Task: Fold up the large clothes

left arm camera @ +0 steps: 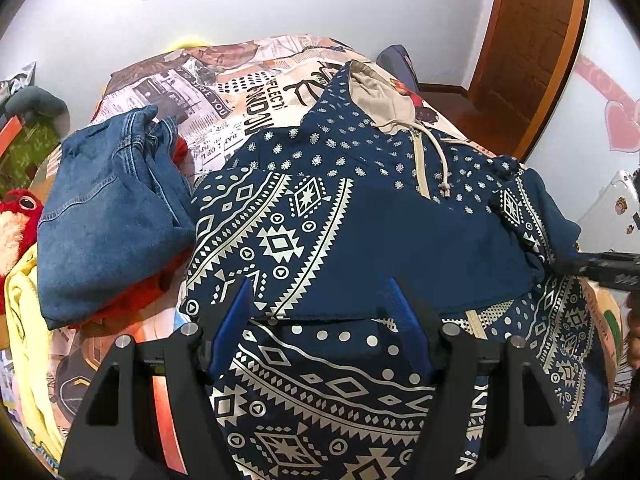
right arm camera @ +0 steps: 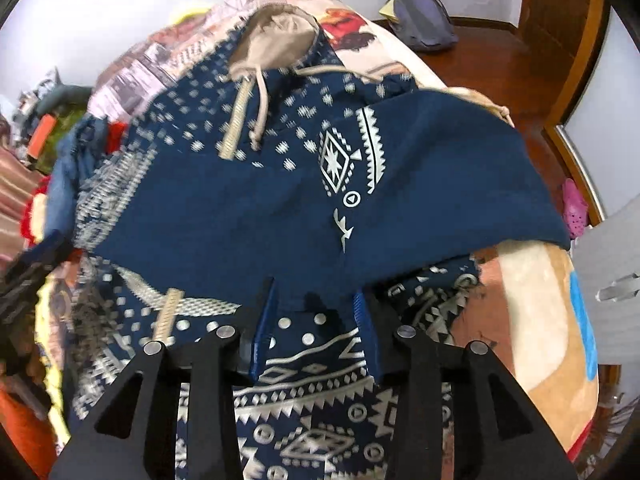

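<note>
Left claw [left arm camera: 320, 300] gapes over hoodie [left arm camera: 360, 240]; bedspread [left arm camera: 224, 100] reads "YOU".

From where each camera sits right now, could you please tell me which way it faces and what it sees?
Left wrist view: on the left gripper, angled down over the navy patterned hoodie on the bed; denim garment at left; the right gripper enters at the right edge.
Right wrist view: on the right gripper, angled down at the hoodie's folded sleeve; its own fingers show, parted.
Shared: hoodie, beige hood lining, printed blanket.
</note>
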### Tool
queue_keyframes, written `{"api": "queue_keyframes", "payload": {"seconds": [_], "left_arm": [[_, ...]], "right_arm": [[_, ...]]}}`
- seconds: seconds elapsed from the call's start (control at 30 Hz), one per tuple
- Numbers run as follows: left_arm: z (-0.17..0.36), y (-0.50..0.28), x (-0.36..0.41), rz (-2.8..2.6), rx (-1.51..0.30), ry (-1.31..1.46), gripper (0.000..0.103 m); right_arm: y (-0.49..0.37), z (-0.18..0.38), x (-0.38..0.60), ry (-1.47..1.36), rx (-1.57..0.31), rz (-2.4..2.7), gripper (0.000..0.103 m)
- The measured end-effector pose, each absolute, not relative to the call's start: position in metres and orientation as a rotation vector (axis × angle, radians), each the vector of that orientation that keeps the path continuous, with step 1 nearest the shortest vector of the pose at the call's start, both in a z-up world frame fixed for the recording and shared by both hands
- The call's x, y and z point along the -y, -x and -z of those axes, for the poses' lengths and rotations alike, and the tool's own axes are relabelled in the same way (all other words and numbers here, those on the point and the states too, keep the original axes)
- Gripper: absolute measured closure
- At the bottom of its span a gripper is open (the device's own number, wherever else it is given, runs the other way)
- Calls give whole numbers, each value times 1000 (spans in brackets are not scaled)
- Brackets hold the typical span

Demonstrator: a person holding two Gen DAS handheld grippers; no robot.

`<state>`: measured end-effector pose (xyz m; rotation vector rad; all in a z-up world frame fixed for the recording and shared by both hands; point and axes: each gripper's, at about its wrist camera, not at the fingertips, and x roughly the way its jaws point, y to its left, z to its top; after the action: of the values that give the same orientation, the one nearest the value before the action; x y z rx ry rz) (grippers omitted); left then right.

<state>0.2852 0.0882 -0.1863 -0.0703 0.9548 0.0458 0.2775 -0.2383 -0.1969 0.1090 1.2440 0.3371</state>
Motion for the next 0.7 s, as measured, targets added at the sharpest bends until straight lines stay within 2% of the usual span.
{"api": "queue_keyframes", "payload": {"seconds": [0.07, 0.2, 0.3, 0.7], "left_arm": [[188, -286, -88, -45, -959, 74, 35], [190, -288, -85, -41, -965, 79, 35], [190, -289, -82, -37, -963, 73, 35], [194, -290, -81, -50, -973, 73, 35]], "right_arm": [[-277, 186, 250, -156, -1221, -344, 66], [-281, 167, 281, -231, -1134, -247, 56], [-290, 168, 311, -315, -1116, -161, 54], [-309, 241, 395, -735, -1184, 65, 54]]}}
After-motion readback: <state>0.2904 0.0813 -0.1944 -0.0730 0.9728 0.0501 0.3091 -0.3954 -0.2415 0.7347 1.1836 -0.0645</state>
